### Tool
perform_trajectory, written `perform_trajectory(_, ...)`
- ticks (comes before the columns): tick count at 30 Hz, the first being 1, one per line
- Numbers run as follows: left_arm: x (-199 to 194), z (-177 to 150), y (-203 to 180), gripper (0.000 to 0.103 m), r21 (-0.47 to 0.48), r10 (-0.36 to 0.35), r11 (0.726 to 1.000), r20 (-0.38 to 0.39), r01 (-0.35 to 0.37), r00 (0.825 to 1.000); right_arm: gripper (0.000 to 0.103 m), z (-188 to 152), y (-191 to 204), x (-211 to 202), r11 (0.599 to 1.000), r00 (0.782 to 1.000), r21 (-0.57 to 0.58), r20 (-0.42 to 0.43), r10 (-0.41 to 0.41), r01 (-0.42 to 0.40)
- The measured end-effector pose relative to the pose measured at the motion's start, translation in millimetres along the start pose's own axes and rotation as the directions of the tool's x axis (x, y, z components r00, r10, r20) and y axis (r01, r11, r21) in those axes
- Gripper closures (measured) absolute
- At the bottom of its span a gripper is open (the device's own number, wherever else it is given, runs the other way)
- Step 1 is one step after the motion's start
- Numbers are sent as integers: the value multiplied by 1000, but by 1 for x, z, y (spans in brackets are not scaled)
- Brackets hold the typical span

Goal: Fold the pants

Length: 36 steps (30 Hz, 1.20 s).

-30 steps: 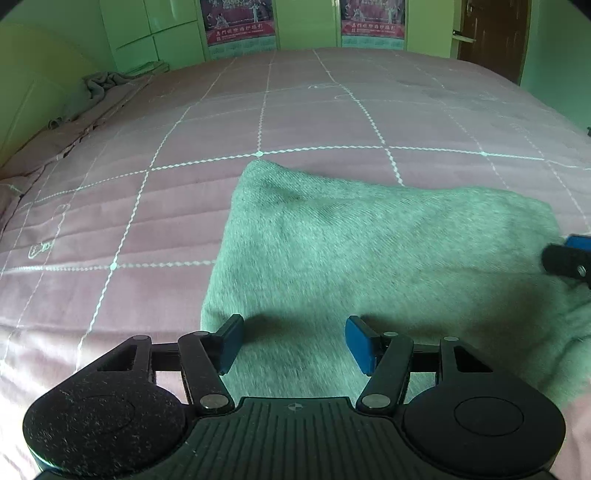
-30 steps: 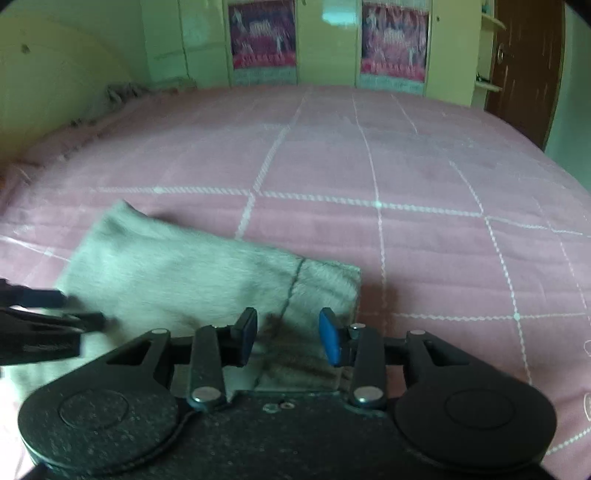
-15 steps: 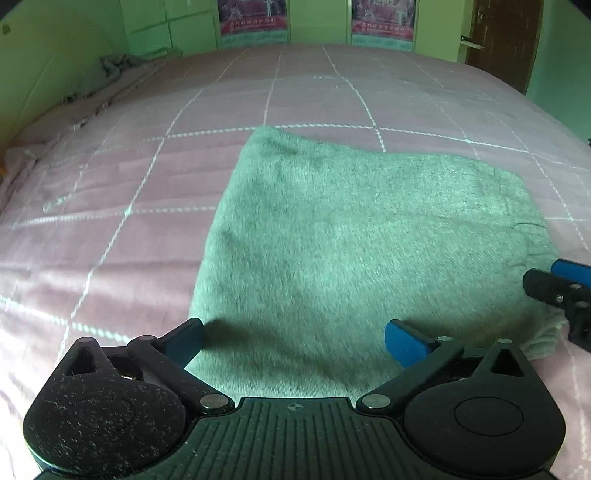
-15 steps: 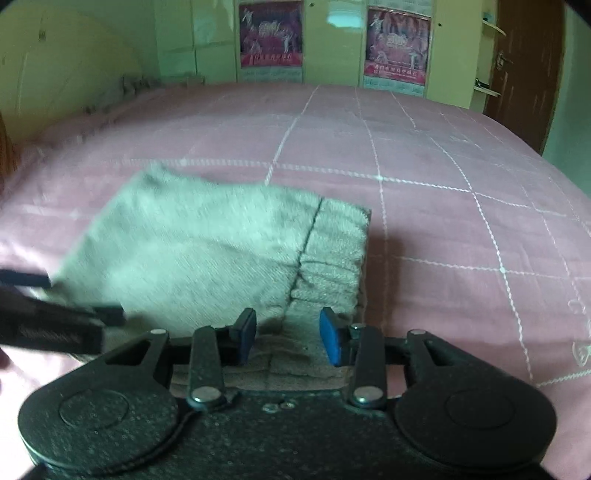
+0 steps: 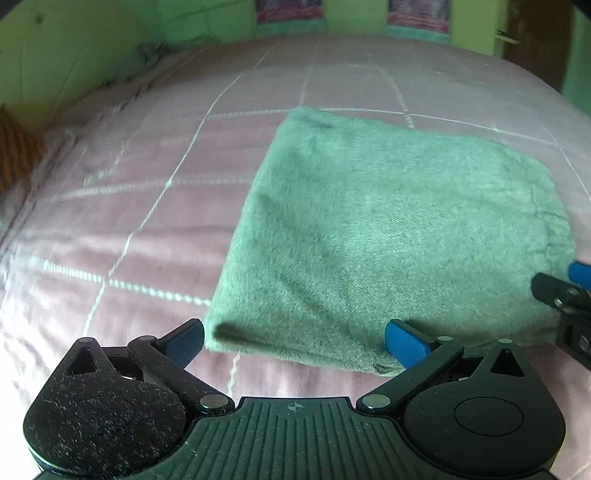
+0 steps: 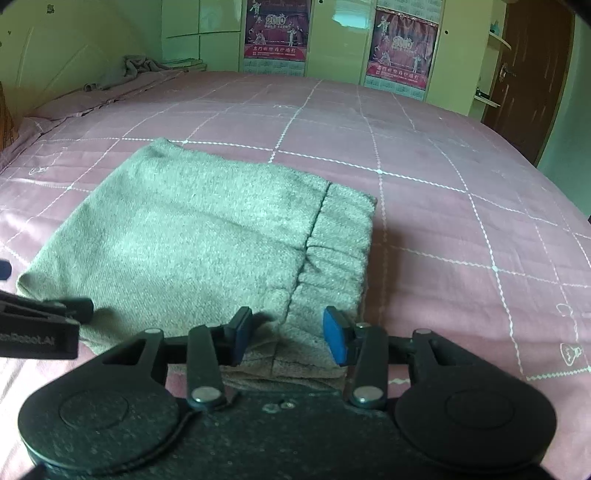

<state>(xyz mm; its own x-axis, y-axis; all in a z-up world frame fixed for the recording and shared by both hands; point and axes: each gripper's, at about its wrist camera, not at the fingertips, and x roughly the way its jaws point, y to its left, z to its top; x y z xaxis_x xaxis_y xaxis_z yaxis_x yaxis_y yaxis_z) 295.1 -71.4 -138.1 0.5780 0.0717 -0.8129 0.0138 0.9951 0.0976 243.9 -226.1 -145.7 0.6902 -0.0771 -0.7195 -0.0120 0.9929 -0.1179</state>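
Note:
The grey pants lie folded into a flat rectangle on the pink bedspread. Their gathered waistband forms the right end. My left gripper is open wide just above the near left edge of the fold, holding nothing. My right gripper hangs over the near right corner by the waistband seam. Its jaws are opening; the cloth lies flat between the pads and is not pinched. Each gripper shows at the edge of the other's view: the right gripper and the left gripper.
The quilted pink bedspread with white grid lines stretches far beyond the pants. A crumpled grey cloth lies at the far left by the wall. Cupboards with posters and a brown door stand behind the bed.
The left jaws spread from half open to fully wide. Both grippers drew back toward the pants' near edge, so more of the fold shows. The right jaws parted slightly.

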Motion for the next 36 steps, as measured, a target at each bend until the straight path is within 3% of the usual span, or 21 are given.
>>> perform_trajectory(7,-16,5,-6,0,86,27,996,9,-28,1000,57,4,0,-14,1000,1000,29,4,-3,3)
perform_trajectory(11,-30,4,0,0,68,-7,998,29,5,1000,39,8,-4,-26,997,1000,74,8,10,-11)
perform_trajectory(14,-42,4,1,0,65,22,998,37,-25,999,42,7,-7,-35,994,999,99,-6,41,-40)
perform_trajectory(17,-64,-1,2,0,107,28,994,87,-37,996,35,2,-10,-58,990,997,121,24,69,-71)
perform_trajectory(27,-156,-28,26,0,79,-26,997,177,12,984,17,-25,-7,-136,962,973,141,41,229,-233)
perform_trajectory(29,-173,-37,31,0,69,-36,997,186,24,982,4,-29,-5,-153,955,965,139,49,257,-262)
perform_trajectory(34,-210,-59,40,0,49,-80,996,190,72,979,0,-37,-4,-197,934,950,179,108,293,-309)
perform_trajectory(36,-222,-66,44,0,38,-85,996,188,79,978,0,-39,-2,-210,942,963,207,101,250,-266)
